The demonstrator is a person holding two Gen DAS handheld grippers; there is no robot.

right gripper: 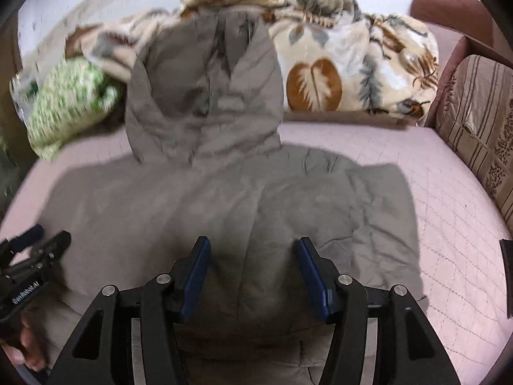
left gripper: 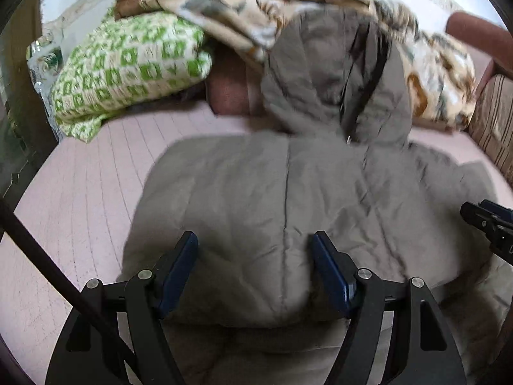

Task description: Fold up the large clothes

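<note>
Left gripper [left gripper: 253,240] released | right gripper [right gripper: 253,245] released | one hooded coat [right gripper: 224,199] | one bed [right gripper: 449,224]

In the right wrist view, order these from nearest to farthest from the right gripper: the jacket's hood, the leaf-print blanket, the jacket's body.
From the right gripper:
1. The jacket's body, directly under and ahead of the open fingers.
2. The hood, farther ahead, centre-left, lying toward the bedding.
3. The leaf-print blanket, at the back, behind and right of the hood.
</note>
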